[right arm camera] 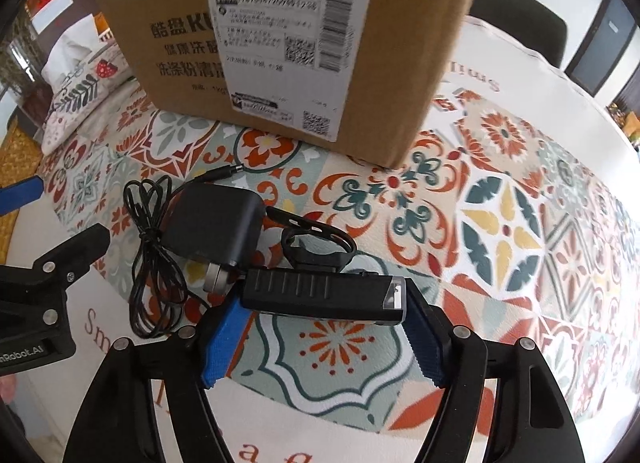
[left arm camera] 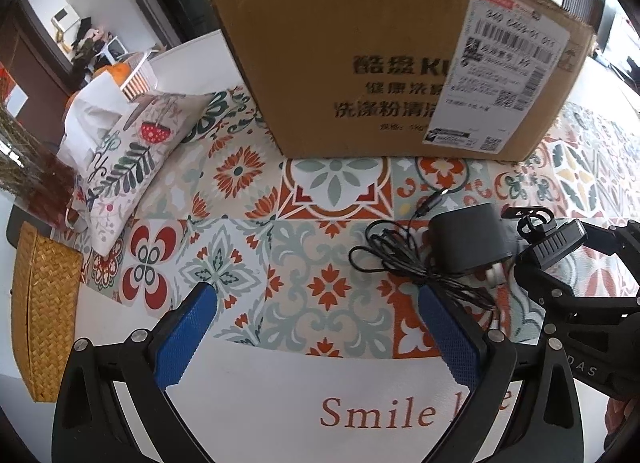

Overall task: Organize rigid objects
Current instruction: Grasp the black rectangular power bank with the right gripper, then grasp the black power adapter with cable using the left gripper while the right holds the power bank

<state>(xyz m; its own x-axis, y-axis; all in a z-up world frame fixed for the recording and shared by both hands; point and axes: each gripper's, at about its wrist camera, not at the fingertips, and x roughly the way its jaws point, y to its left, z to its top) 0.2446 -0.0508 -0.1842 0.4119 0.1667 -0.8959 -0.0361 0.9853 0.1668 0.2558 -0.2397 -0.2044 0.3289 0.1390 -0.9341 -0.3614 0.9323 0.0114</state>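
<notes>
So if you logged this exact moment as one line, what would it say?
right gripper: around bike light lengthwise | left gripper: open, empty | charger: on tablecloth, beside light | cardboard box: behind

Cardboard box (right arm camera: 280, 43) cut off by the top edge in the right wrist view, label barcode partly lost. "Smile" lettering (left arm camera: 400, 411) on the cloth partly covered by a finger. Bike light (right arm camera: 324, 295) ends hidden behind blue pads.

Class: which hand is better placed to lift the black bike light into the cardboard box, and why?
Right. The right gripper has its fingers at either end of the bike light. The left gripper stands open over bare tablecloth, apart from it.
</notes>
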